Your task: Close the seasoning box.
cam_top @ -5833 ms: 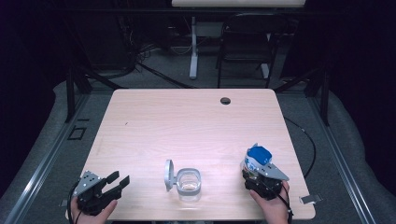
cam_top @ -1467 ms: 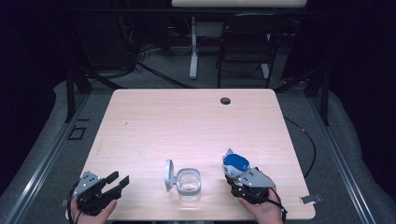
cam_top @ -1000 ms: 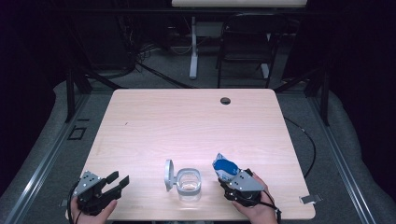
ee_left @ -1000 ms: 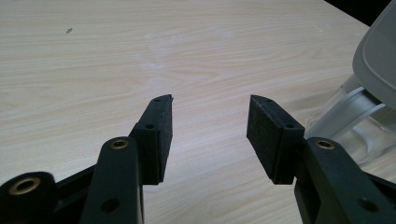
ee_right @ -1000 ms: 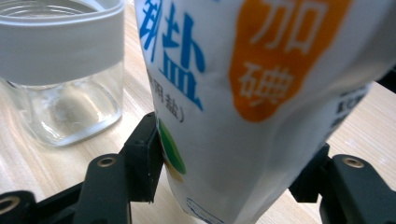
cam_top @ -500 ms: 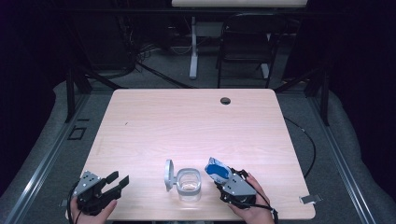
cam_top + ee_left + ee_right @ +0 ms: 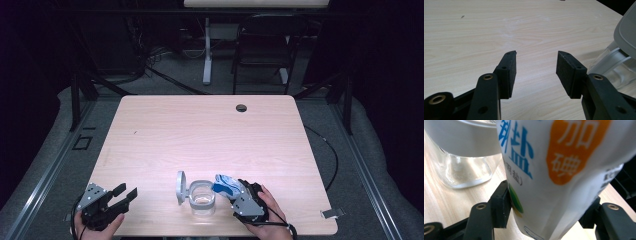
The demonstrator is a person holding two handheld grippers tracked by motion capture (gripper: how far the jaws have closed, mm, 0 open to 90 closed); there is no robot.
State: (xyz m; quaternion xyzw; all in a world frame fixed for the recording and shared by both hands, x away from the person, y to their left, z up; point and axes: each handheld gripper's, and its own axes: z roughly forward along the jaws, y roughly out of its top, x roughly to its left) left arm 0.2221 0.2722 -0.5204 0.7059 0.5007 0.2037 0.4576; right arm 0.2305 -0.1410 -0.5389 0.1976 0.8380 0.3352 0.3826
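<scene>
**Salt pouch tipped toward open jar; left gripper idle**

Right gripper (image 7: pixel 235 189): jaws pinch a white salt pouch (image 7: pixel 564 170) across its body, one pad on each side, seen clearly in the right gripper view. The jaws stand wide because the pouch is bulky, not because they are free. In the high view the pouch (image 7: pixel 225 183) leans toward the clear jar (image 7: pixel 201 197), its blue-and-white end just beside the rim. Judgement: the tilt is meant to bring the pouch mouth over the jar opening for pouring. I cannot tell whether the pouch is open or whether anything is flowing.

Jar: stands upright near the front edge of the table (image 7: pixel 200 130), between the two hands. Its grey hinged lid (image 7: pixel 180 187) is swung up on the left side, away from the pouch, which leaves the opening free on the pouring side. Through the glass in the right gripper view (image 7: pixel 461 165) the jar looks empty or nearly so.

Left gripper (image 7: pixel 107 202): jaws spread, nothing between them, resting well apart from the jar at the table's front left. Its own view shows both pads (image 7: pixel 509 72) bare over the wood, with the jar and lid at the right edge (image 7: pixel 624 45). Judgement: parked, not steadying the jar.

Writing on pouch: blue Chinese characters including 盐 (salt); white 加碘 (iodised) on an orange patch; a smaller bracketed line ending 盐. No brand name is legible.
</scene>
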